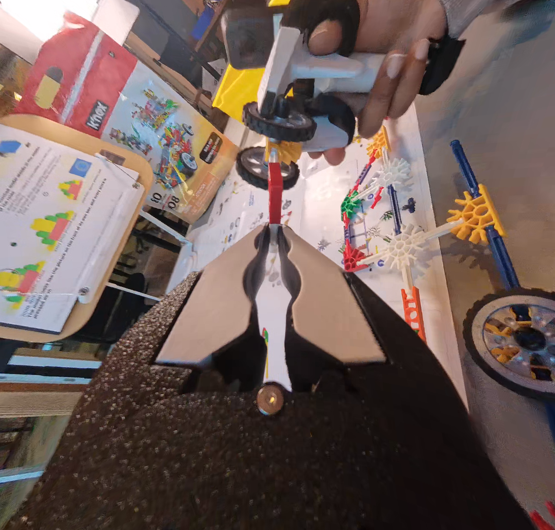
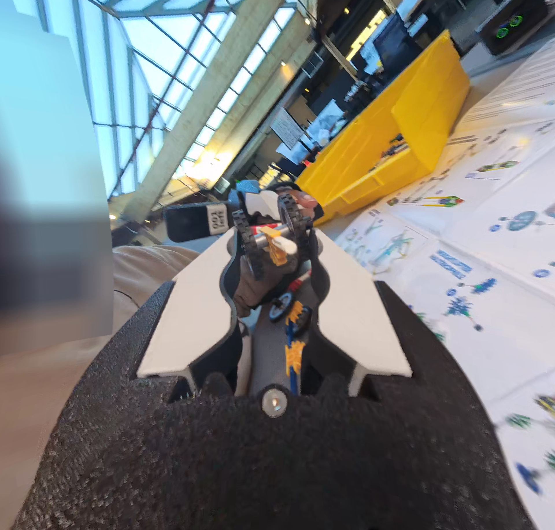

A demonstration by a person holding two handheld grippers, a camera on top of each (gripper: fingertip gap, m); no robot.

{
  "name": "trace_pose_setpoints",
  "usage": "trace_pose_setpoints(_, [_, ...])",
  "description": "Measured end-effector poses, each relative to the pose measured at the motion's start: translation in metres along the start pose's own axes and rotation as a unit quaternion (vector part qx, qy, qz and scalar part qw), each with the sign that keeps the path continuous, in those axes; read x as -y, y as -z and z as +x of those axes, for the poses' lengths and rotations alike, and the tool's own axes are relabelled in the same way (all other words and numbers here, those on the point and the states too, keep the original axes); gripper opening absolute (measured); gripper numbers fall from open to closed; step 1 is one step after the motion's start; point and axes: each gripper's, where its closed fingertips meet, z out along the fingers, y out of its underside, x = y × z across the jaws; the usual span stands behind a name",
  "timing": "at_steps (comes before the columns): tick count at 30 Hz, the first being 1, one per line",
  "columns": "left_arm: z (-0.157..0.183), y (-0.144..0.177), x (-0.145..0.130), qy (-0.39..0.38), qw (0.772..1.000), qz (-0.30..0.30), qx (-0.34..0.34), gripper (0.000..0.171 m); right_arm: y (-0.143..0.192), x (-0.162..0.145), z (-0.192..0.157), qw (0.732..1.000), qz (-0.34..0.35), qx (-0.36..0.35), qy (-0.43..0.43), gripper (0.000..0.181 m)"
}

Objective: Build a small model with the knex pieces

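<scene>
A small wheel assembly is held between both grippers above the table. Left gripper (image 1: 272, 233) is pinched narrow on a white rod (image 1: 273, 242) whose far end joins a red rod (image 1: 275, 192). The red rod leads up to a yellow connector (image 1: 285, 152) seated between two black wheels (image 1: 280, 122) on a grey axle. Right gripper (image 2: 271, 245) is clamped across that pair of wheels (image 2: 246, 239), with the yellow connector (image 2: 277, 252) and a white rod tip seen between its fingers. A hand (image 1: 399, 58) is wrapped around the right gripper's handle. On the instruction sheet (image 1: 327, 167) below, a partly built model (image 1: 399, 245) is laid, with a large wheel (image 1: 519, 341) beside it. A yellow bin (image 2: 399, 143) is set behind, and a toy box (image 1: 168, 143) well apart on the left
</scene>
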Motion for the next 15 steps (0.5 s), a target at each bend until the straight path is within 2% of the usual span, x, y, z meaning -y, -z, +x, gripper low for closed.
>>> trace_pose_setpoints(2, [0.004,-0.001,-0.009,0.041,0.999,-0.013,-0.027,0.003,0.014,0.010,0.016,0.997,-0.003,-0.062,0.036,0.037])
trace_pose_setpoints(3, [0.007,-0.002,-0.013,0.071,0.996,-0.014,-0.048,0.003,0.024,0.020,0.024,0.993,0.007,-0.100,0.064,0.044])
trace_pose_setpoints(4, [0.011,-0.002,-0.016,0.104,0.992,-0.018,-0.073,0.003,0.034,0.030,0.027,0.984,0.008,-0.137,0.114,0.053])
trace_pose_setpoints(5, [0.013,-0.004,-0.017,0.131,0.987,-0.016,-0.087,0.003,0.039,0.037,0.023,0.969,-0.002,-0.167,0.184,0.055])
trace_pose_setpoints(7, [0.020,-0.007,-0.018,0.179,0.976,-0.015,-0.122,0.003,0.031,0.036,-0.001,0.915,-0.058,-0.194,0.350,0.060])
trace_pose_setpoints(9, [0.025,-0.011,-0.016,0.209,0.967,-0.013,-0.148,0.003,0.010,0.013,-0.013,0.843,-0.143,-0.206,0.475,0.063])
trace_pose_setpoints(12, [0.035,-0.016,-0.008,0.209,0.961,-0.010,-0.181,0.003,-0.008,-0.030,0.006,0.743,-0.260,-0.226,0.574,0.058])
trace_pose_setpoints(13, [0.039,-0.016,-0.004,0.207,0.960,-0.008,-0.190,0.003,-0.009,-0.039,0.015,0.721,-0.281,-0.229,0.590,0.051])
trace_pose_setpoints(14, [0.042,-0.016,-0.001,0.205,0.959,-0.006,-0.198,0.003,-0.009,-0.045,0.021,0.711,-0.297,-0.228,0.595,0.046])
trace_pose_setpoints(15, [0.045,-0.017,0.001,0.202,0.958,-0.007,-0.202,0.003,-0.010,-0.050,0.024,0.714,-0.305,-0.223,0.590,0.036])
